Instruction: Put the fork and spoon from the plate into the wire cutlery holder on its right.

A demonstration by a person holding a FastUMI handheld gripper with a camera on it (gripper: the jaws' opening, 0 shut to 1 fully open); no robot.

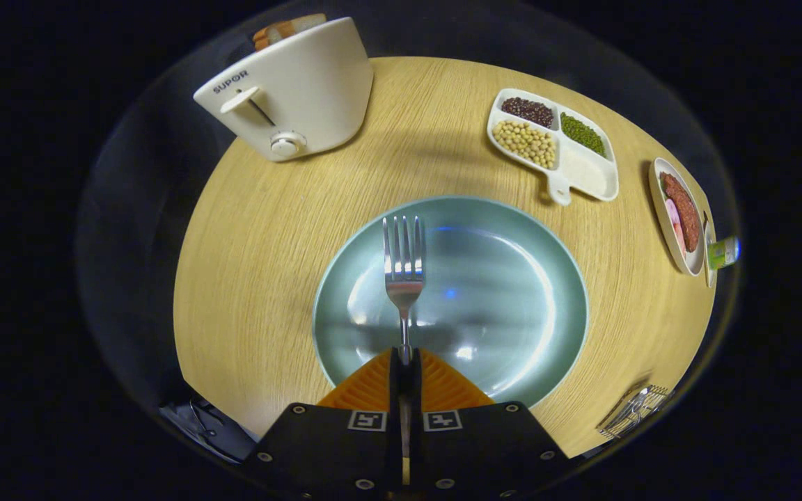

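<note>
Fork (403, 268): stainless, held by the handle in the claw (404, 362), whose two fingers are pressed together on it; tines point to 12 o'clock over the plate (547, 327).
Plate: pale green, round, directly ahead of the fingers on the counter (269, 278). You see no spoon on it.
Wire cutlery holder (634, 410): at about 4 o'clock from the plate, close to the counter's edge; a utensil appears to lie in it, possibly the spoon, too small to tell.
Step in hand, as judged: carry the fork to the holder. Keep your grip firm, since a thin handle can pivot between the pads. Lift clear of the plate rim, swing toward 4 o'clock, line the fork up with the holder's opening, and release only once it sits inside.
Bystanders: toaster (289, 90) at 11 o'clock, divided dish (554, 142) of beans at 1 o'clock; both well apart from your path.
</note>
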